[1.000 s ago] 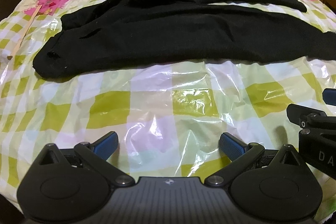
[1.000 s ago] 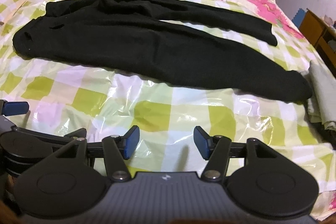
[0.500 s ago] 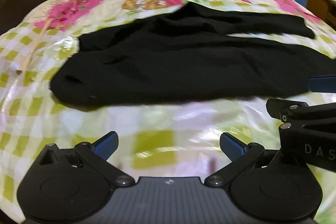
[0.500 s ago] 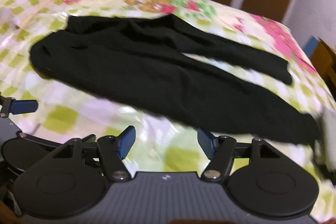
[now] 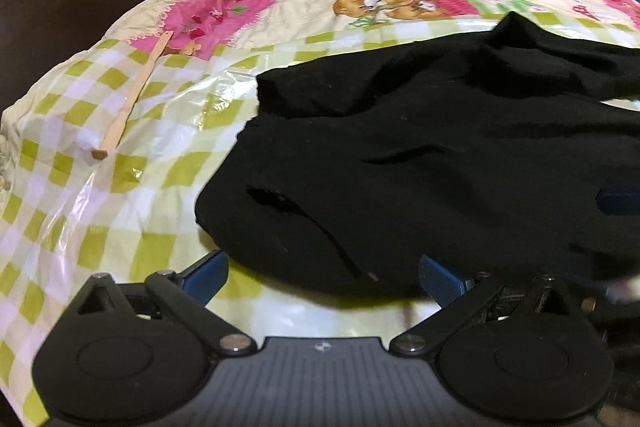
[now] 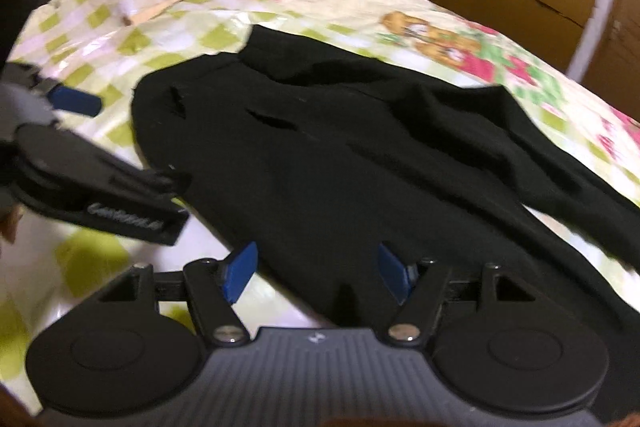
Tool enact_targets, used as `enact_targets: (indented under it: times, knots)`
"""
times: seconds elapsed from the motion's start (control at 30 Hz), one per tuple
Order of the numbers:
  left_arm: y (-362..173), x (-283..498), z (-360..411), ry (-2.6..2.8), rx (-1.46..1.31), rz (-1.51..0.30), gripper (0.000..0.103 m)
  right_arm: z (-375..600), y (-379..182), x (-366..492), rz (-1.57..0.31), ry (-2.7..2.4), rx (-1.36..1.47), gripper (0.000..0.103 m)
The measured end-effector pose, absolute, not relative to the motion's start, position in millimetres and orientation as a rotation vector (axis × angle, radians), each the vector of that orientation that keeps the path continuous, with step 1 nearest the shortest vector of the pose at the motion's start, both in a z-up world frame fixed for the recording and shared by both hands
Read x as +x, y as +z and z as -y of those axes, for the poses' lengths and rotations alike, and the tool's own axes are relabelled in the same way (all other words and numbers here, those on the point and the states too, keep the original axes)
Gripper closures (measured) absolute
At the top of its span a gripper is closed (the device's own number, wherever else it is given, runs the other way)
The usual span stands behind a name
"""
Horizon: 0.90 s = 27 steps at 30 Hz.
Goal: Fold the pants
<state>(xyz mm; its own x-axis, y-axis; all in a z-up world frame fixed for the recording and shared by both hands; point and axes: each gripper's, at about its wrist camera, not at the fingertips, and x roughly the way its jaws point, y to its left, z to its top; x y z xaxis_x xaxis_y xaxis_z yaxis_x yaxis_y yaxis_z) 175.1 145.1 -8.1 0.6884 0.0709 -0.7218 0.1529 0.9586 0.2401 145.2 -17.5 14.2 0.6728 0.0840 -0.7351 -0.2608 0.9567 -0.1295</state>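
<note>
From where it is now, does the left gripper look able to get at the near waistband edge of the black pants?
Probably yes. The left gripper is open with the pants edge lying just ahead between its fingers, and nothing sits between them on the bedspread.

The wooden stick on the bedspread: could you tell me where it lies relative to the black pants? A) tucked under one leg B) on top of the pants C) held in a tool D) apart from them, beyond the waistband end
D: the wooden stick lies on bare checked bedspread, clear of the black pants, beyond their waistband end.
</note>
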Motion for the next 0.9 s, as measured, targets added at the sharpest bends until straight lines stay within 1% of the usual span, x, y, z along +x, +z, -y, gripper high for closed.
enact_targets:
  times: [0.13,0.23,0.3,0.33,0.37,0.43,0.5,0.57,0.73,0.83,0.9]
  knots:
    - [-18.1,196.0,-157.9,-0.042,0.268,-0.85,0.0,-2.6,-1.0,164.2,-0.824,0.243,-0.284,0.038]
    - [-21.1,200.1,-163.5,-0.062,0.251,-0.852,0.0,-15.1,-9.1,172.3,-0.838,0.272,-0.304,0.041]
    - [-24.7,202.5,-165.2,-0.074,0.255,-0.856,0.0,-25.7,-13.3,174.0,-0.835,0.289,-0.342,0.053]
    - [-26.7,204.1,-166.2,-0.075,0.259,-0.864,0.006,-30.2,-15.8,175.1,-0.839,0.295,-0.363,0.062]
    - [-29.2,206.8,-168.6,-0.081,0.259,-0.874,0.015,-35.5,-19.4,177.2,-0.848,0.305,-0.381,0.069]
    - [-31.4,211.2,-175.1,-0.081,0.245,-0.893,0.025,-41.4,-24.0,180.7,-0.859,0.305,-0.392,0.07]
    - [-29.9,214.5,-183.9,-0.082,0.221,-0.894,0.026,-46.5,-23.7,183.2,-0.847,0.3,-0.398,0.07]
    - [-28.6,216.9,-192.9,-0.078,0.202,-0.887,0.03,-49.4,-22.7,183.1,-0.833,0.311,-0.395,0.07]
    - [-25.0,217.4,-206.2,-0.075,0.186,-0.864,0.032,-60.7,-21.6,178.4,-0.795,0.317,-0.439,0.069]
    - [-19.0,215.9,-217.2,-0.063,0.174,-0.824,0.032,-58.4,-9.7,166.7,-0.755,0.332,-0.409,0.065]
    - [-15.7,215.6,-222.8,-0.061,0.167,-0.787,0.032,-60.1,-8.5,163.3,-0.718,0.329,-0.446,0.064]
